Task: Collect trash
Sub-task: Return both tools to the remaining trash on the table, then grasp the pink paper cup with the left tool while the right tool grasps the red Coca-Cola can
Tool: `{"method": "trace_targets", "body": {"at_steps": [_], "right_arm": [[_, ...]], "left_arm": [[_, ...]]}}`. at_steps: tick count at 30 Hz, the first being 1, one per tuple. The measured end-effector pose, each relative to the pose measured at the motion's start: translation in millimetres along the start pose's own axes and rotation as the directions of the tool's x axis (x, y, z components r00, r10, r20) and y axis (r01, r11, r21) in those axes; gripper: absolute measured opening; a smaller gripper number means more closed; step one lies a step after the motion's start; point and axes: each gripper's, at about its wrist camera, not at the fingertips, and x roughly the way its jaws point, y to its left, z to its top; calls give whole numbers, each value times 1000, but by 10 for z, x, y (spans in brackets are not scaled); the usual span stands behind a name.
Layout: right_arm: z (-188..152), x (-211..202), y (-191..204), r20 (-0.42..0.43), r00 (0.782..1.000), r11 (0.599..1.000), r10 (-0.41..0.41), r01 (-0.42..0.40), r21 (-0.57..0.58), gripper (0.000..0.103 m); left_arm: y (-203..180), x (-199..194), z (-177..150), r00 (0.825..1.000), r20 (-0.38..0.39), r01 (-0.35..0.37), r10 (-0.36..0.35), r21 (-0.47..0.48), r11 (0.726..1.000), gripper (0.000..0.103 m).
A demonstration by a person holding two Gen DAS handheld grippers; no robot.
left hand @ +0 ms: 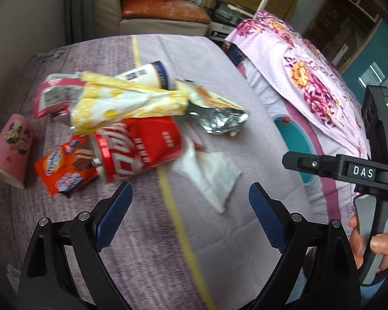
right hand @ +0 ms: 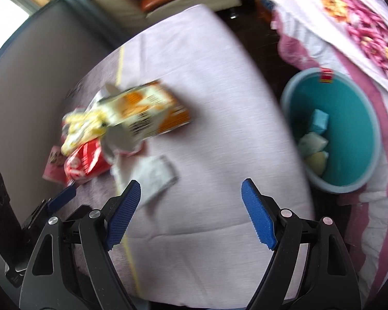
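The worktop point(left hand: 245, 59), draped in a pale lilac cloth with a yellow stripe, carries a heap of trash on its far left side, and the teal bin point(right hand: 370, 165) stands on the floor off its right edge, with a few pale packets already at the bottom. Both grippers hang over the near edge of the cloth, spread wide and holding nothing: the left gripper point(left hand: 191, 217) faces the heap almost head on, while the right gripper point(right hand: 191, 214) sits further right, between heap and bin. Judged from that, the left gripper is nearer the trash and the right nearer the bin. Closest to both lies a flat white wrapper point(left hand: 212, 178), just ahead of the left gripper's fingertips and a little right of its centre, its long axis slanting from far-left to near-right. Behind it a red can point(left hand: 139, 147) lies on its side, axis running left to right, under a crumpled yellow-and-white wrapper point(left hand: 121, 103). A crushed silver foil bag point(left hand: 219, 121), an orange snack packet point(left hand: 64, 168) and a tipped pink cup point(left hand: 10, 147) flank them.
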Motion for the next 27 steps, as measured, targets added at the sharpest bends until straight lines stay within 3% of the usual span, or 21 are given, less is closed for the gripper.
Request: {"method": "trace_targets", "body": {"at_steps": [8, 14, 20, 24, 27], "right_arm": [[-44, 326, 719, -108, 992, 995, 64, -72, -73, 76], [-14, 551, 1051, -178, 979, 992, 98, -109, -57, 76], [49, 771, 1135, -213, 961, 981, 176, -152, 123, 76], [95, 875, 1195, -185, 964, 969, 191, -155, 193, 76], [113, 954, 1201, -162, 965, 954, 205, -160, 253, 76]], "left_arm": [[663, -229, -61, 997, 28, -74, 76, -85, 994, 92], [1156, -445, 13, 987, 61, -140, 150, -145, 979, 92], [1599, -620, 152, 967, 93, -217, 238, -193, 957, 92], [1869, -611, 246, 956, 92, -253, 279, -224, 941, 92], [2061, -543, 307, 957, 73, -255, 281, -247, 935, 92]]}}
